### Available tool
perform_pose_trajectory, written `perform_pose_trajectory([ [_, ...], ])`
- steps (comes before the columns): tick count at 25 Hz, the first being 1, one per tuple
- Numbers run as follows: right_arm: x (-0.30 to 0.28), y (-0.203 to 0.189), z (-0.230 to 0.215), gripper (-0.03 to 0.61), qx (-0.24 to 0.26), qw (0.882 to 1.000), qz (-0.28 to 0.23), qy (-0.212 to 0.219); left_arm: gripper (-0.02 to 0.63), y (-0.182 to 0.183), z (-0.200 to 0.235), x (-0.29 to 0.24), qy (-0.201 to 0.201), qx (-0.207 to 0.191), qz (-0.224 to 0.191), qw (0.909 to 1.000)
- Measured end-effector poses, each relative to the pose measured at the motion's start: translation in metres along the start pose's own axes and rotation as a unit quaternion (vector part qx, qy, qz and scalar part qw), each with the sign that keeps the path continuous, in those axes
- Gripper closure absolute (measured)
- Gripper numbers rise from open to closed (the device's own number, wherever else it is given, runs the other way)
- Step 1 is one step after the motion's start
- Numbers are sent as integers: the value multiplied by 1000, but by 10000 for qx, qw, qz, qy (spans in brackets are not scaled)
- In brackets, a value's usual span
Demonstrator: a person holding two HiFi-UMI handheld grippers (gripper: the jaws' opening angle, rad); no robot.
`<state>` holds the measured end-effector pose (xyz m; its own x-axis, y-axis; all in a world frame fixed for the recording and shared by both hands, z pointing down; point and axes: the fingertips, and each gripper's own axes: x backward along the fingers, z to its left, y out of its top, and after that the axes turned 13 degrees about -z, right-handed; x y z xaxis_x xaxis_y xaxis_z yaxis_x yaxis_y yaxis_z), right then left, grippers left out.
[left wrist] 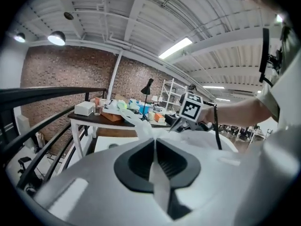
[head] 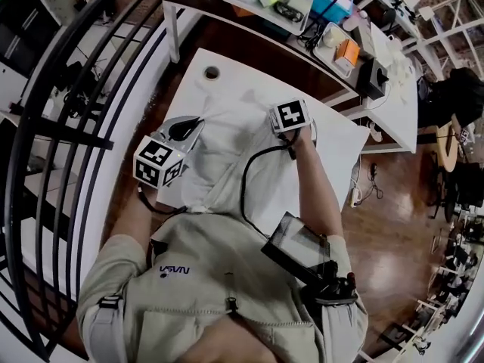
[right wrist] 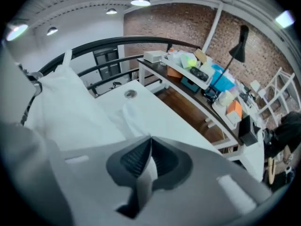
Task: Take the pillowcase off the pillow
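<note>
Head view: we see the pillowcase [head: 231,138] lying white on the white desk [head: 340,146], ctr of frame, just above the person's chest. The left tool [head: 195,122] sits at the cloth's left edge, w/ its marker cube to the lower left. The right tool [head: 281,129] is at the cloth's upper right, & a black cable [head: 246,176] loops down from it across the cloth.

Left gripper view: the left tool's jaws are closed on the pillowcase. A thin strip of white cloth runs down btwn the dark pads. Beyond the tips the cloth rises in a bunched peak toward frame ctr. The right tool shows here too, right of ctr, nose down at the same cloth.

Right gripper view: the right tool is likewise pinched on a fold of the pillowcase, w/ white cloth showing btwn its pads. Past the tips the cloth spreads over the desk. What's inside the case we can't make out, as it's all one white.

Rest: a small round thing [head: 212,72] sits near the desk's upper left corner, apart from the cloth. Along the top of the head view stands a second desk [head: 242,21], crowded w/ boxes incl. an orange box [head: 348,53]. A black lamp [right wrist: 240,36] is at upper right of the right gripper view. A black railing [head: 68,104] curves down the left side of the head view.
</note>
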<state>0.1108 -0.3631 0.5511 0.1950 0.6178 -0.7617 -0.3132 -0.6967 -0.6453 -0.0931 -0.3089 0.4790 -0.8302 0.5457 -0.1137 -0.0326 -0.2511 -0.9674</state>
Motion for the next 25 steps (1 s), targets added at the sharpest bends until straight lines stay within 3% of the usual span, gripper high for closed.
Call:
perform_pose_trajectory([
  [4,-2,-23,-16,572,-285,9992,-156,-250,597,-35,27,-14,211,558,244,9979],
  [7,-1,-40,-30,571,-81,9968,240,-758,595,-58,38,-44,208,896,389,9950],
  [11,-14,-26,-10,532,-432,9984,-279,-253,575,-63,36,-72,95,522,450,9976],
  [15,2,-20,-25,461,-488,9951,-529,-681,495,-66,37,-76,227,295,446,9983],
  [21,50,14,-11,459,-474,9832,-1437,-1023,403,-40,35,-57,352,-107,130,9992],
  [25,88,23,19,459,-342,9716,-1971,-1262,367,-19,18,-30,256,-134,-169,9994],
])
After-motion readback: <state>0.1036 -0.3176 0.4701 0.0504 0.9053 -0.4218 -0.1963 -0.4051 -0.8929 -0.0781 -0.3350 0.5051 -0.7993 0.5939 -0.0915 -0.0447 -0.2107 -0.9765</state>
